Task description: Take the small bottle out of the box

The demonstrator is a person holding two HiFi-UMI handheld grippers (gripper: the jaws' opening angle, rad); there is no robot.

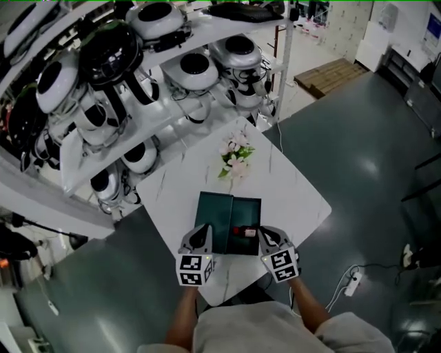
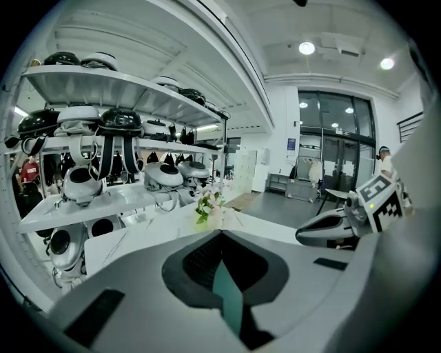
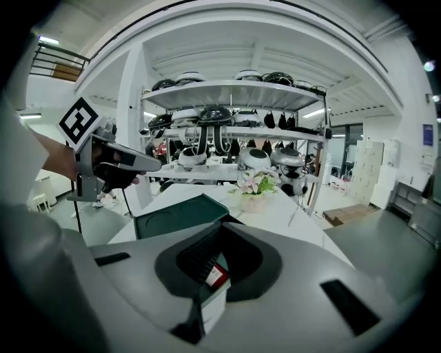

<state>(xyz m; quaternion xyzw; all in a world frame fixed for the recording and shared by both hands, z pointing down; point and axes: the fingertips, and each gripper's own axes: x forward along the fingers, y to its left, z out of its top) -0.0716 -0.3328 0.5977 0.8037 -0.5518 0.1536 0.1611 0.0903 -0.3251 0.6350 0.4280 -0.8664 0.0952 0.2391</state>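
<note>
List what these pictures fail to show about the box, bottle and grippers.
- Small bottle: only a tiny red patch in the head view; mostly behind the jaws in the right gripper view.
- Box: left gripper view shows just a green sliver past the jaws.
- Whether left gripper or right gripper touches the box: too small in the head view.

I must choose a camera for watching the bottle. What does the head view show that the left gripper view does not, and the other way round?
Only the head view: the small bottle, red-labelled, inside the open box, and a power strip on the floor. Only the left gripper view: ceiling lights and glass doors. Both: the flowers, the shelves of helmets, the right gripper and some green of the box.
</note>
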